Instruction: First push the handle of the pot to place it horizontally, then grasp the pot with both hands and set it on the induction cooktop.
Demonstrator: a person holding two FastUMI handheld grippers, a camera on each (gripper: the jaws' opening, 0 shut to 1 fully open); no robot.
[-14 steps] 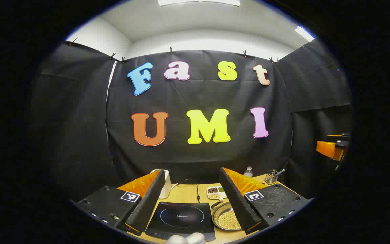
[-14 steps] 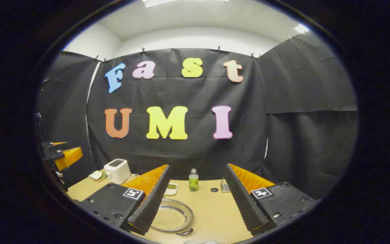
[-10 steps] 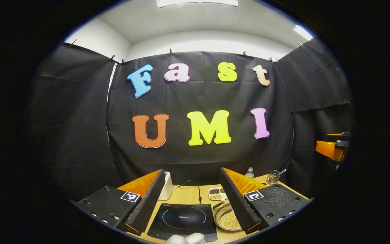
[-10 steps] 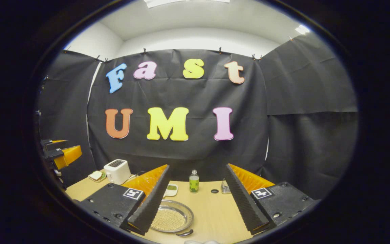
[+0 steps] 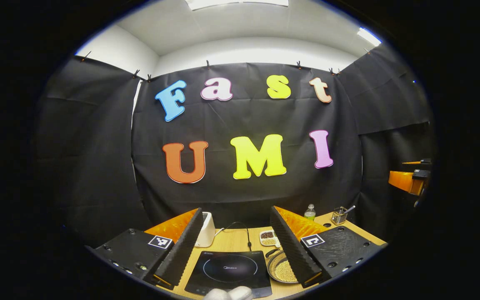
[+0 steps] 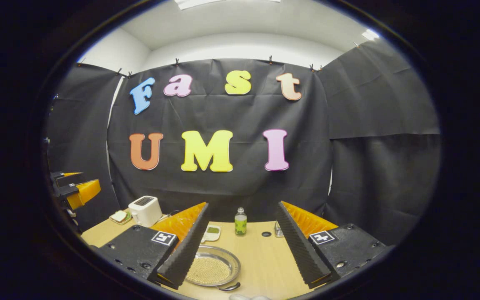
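Pot (image 6: 211, 270) sits on the wooden table (image 6: 261, 260), shallow metal, full of small pale grains, low in the right gripper view just inside that gripper's left finger. Pot handle (image 6: 229, 286) — a short dark tab — pokes from the near rim toward the holder, so it looks not yet turned sideways.

Right gripper (image 6: 240, 250) hangs above the table, fingers spread wide, nothing between them, no contact with the pot. Left gripper (image 5: 235, 246) is likewise spread and empty, held over the induction cooktop (image 5: 229, 271); in its view the pot (image 5: 281, 270) lies just beside the cooktop's right edge, partly behind the finger, with a dark handle (image 5: 271, 252) at its far rim. Something white, maybe a gloved hand, shows at the bottom edge — can't tell.

Farther back: toaster (image 6: 145, 210), a small plate with food (image 6: 119, 216) beside it, a sectioned dish (image 5: 268, 237), a green bottle (image 6: 240, 222), a wire utensil holder (image 5: 339, 215), a cord (image 5: 244, 231) running from the cooktop.

Step in hand, as I judge it: lowering to push the handle round. To do it well, drop one finger beside the tab, touch its side low, sweep slowly so the pot pivots rather than slides or tips grains. Keep the other gripper clear until the handle lies crosswise, then take opposite sides level.
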